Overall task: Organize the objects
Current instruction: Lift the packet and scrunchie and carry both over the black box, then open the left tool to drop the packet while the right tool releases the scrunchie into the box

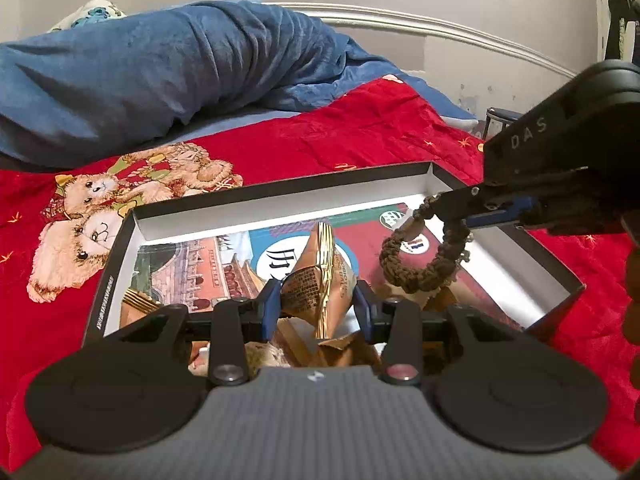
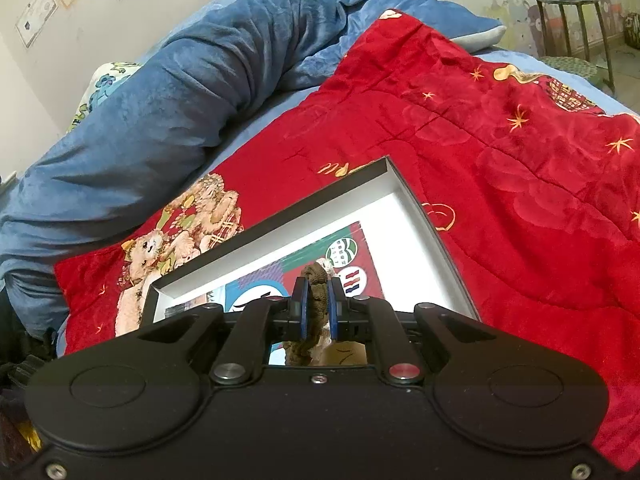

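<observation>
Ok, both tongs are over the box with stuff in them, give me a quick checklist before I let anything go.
1. Left tongs gripping the gold wrapper: ok, pads press on both sides.
2. Right tongs shut on the braided cord: ok.
3. Cord loop hanging over the box, not the red quilt: ok.
4. Wrapper over the box: ok.
5. Free floor under the cord: cannot tell; a printed card lies there, the near part is hidden.
6. Tongs clear of each other: ok, apart.
</observation>
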`<state>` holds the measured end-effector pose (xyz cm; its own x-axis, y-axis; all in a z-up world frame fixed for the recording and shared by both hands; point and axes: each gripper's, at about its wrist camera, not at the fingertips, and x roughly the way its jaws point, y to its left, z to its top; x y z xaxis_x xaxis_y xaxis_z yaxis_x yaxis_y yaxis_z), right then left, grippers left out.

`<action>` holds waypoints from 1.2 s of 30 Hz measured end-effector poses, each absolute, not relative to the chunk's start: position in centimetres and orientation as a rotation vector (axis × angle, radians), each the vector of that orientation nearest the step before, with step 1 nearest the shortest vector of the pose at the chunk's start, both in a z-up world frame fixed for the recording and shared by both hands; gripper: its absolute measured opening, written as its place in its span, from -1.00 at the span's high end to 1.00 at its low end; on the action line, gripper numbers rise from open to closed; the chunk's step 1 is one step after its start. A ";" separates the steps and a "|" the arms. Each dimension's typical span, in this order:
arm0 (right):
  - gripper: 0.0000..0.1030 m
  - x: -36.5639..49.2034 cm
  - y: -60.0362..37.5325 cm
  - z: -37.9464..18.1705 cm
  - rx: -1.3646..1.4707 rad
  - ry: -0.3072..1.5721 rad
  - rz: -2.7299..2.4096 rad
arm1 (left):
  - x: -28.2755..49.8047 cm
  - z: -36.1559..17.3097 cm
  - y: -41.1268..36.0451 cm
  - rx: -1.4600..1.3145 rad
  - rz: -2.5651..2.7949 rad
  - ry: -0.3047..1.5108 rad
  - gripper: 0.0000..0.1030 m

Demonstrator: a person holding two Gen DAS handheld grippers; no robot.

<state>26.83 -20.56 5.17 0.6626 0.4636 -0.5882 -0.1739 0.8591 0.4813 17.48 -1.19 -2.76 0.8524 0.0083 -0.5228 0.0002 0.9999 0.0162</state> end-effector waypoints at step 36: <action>-0.02 26.9 -20.7 4.9 0.376 0.818 0.416 | 18.3 -2.5 -0.7 0.004 -0.077 0.579 -0.47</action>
<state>26.89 -20.68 4.85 0.6125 0.4928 -0.6181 -0.2094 0.8551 0.4742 18.31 -0.72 -2.53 0.8341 -0.0719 -0.5469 0.0739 0.9971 -0.0184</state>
